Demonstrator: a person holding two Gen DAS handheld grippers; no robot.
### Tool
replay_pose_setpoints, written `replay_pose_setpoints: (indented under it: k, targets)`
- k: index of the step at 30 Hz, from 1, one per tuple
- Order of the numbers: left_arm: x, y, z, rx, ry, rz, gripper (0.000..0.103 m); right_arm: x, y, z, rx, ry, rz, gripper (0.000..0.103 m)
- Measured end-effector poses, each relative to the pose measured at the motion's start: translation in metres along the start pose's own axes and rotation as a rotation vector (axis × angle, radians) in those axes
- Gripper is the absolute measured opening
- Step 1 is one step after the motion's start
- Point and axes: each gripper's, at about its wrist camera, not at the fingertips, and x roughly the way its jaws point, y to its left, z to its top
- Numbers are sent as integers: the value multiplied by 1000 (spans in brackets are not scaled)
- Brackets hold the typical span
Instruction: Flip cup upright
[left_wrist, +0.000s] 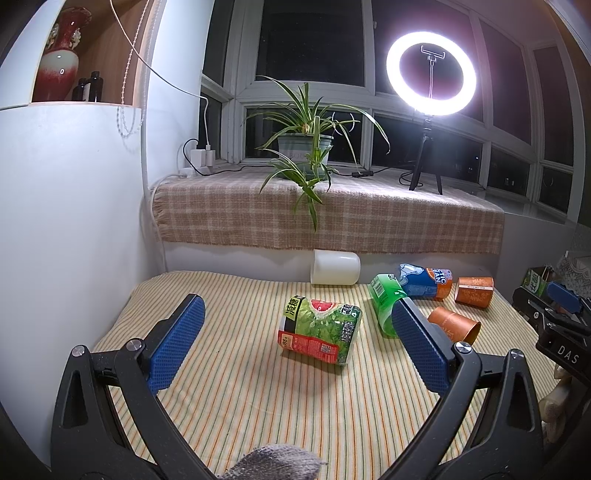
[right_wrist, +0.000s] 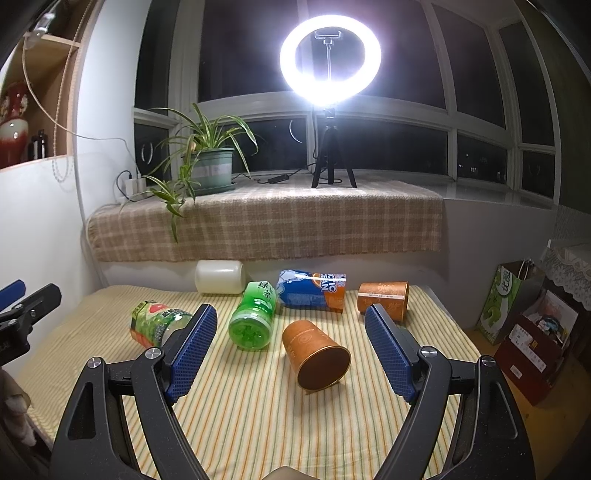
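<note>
Left gripper (left_wrist: 298, 335): we saw its jaws spread wide and holding nothing, hovering over the striped worktop (left_wrist: 258, 398).
Right gripper (right_wrist: 290, 342): we saw its jaws spread wide too, nothing between the blue pads (right_wrist: 194, 350) but air and the cloth below.
Task cup (right_wrist: 314, 352): the near orange cup lay on its side in front of the right jaws, between them in our view; its long axis ran from the far left to the near right, open mouth toward the camera and base away. From the left wrist it (left_wrist: 455, 325) sat just past the right-hand pad.
In the way: a green bottle (right_wrist: 255, 315) lay just left of the cup, base toward us; a grapefruit-label bottle (left_wrist: 319, 330) lay on its side ahead of the left jaws.
Farther back: a blue and orange bottle (right_wrist: 314, 290), a second orange cup (right_wrist: 384, 301) on its side, and a white cup (left_wrist: 335, 267) against the wall.
Writing: we read "绿茶" on the green bottle and part of "ARCTIC OCEAN" on the blue one; the small print we could not make out.
Surroundings: a ring light (right_wrist: 330, 59) on a tripod and a potted plant (left_wrist: 304, 147) stood on the checked sill cloth (left_wrist: 332, 218).
</note>
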Motion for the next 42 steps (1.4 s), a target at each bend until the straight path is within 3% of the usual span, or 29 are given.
replay_pose_setpoints:
  k: [15,28,35,42]
  targets:
    - [3,3,-7,-1,5,6,103,5,3,4,-10,23,30,82]
    - [4,14,-13,7,23,19,103,25,24,10,-75,65,113,82]
    - [5,31,-21,-16,69,33,103,51,48,15,-166,125,216,82]
    - [2,62,-39,-82,128,62,103,98,92,22,-324,281,395,82]
